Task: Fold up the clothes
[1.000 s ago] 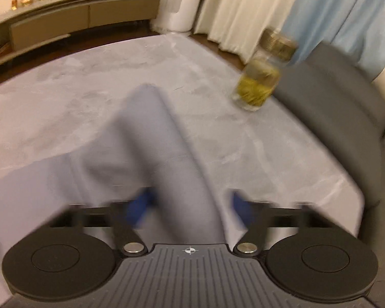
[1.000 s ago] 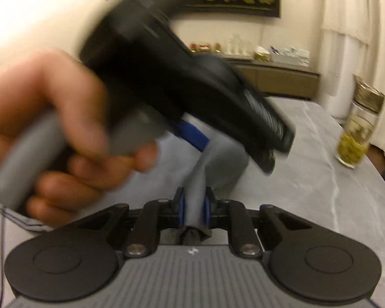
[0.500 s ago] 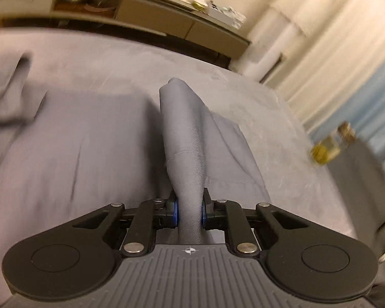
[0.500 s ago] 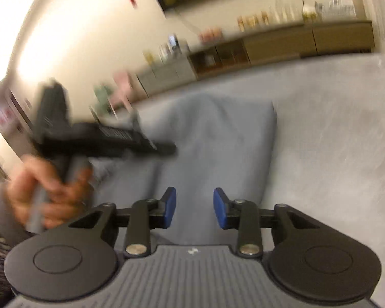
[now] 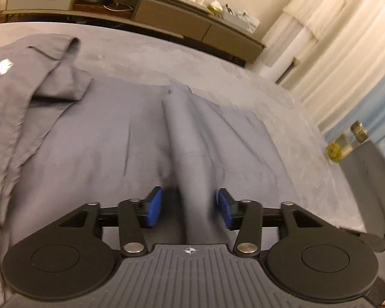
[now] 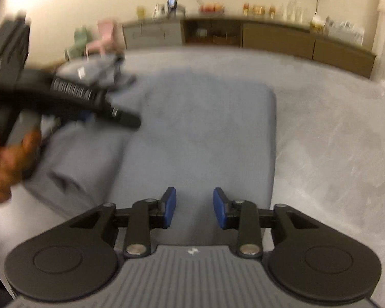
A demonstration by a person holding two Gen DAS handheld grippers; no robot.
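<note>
Lying flat on the grey surface, the grey garment carries a raised ridge of cloth running between the blue pads of the left tool — jaws apart, clear of the fabric. The right tool is likewise spread open above the garment's folded panel. A hand holds the left tool's grip at the left edge.

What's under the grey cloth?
The grey cloth lies on a grey marbled table, which shows around its edges. Whatever sits directly beneath its folds is covered.
</note>
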